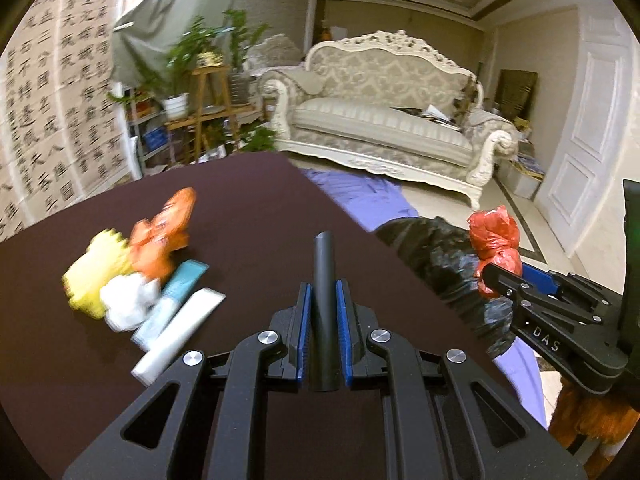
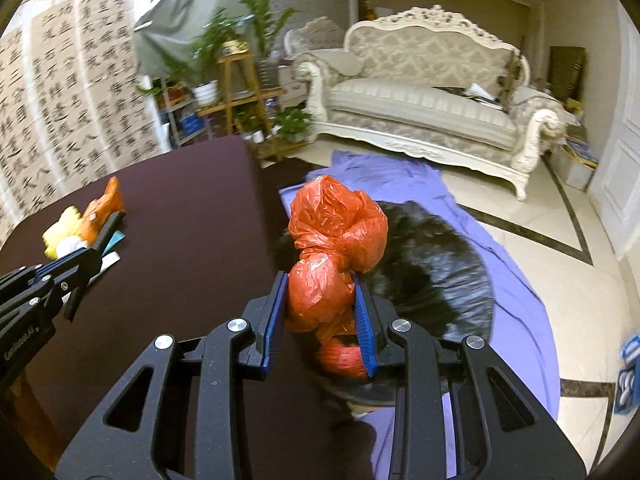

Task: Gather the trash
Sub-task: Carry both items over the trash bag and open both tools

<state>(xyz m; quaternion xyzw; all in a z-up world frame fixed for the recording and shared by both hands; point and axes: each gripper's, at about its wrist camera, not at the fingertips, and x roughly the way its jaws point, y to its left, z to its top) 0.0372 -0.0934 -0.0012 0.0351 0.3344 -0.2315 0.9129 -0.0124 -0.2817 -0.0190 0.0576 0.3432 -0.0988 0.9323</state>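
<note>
Gripping a slim black plastic tube point(image 1: 324, 280) between nearly closed blue pads: left gripper point(image 1: 324, 292), over the dark brown tabletop point(image 1: 248, 208). Right gripper point(image 2: 320, 300), jaws partly closed on a knotted red-orange plastic bag point(image 2: 336, 240), above a black bin bag point(image 2: 436, 264) on a lilac cloth point(image 2: 516, 280). Farther left on the table: white packet point(image 1: 180, 332), teal packet point(image 1: 176, 296), white wad point(image 1: 128, 300), yellow wrapper point(image 1: 94, 276), orange wrapper point(image 1: 164, 228). Beyond, a cream carved sofa point(image 1: 384, 112).

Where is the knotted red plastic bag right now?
The knotted red plastic bag is clamped in the right tool, past the dark table's right edge, above the black trash bag.
</note>
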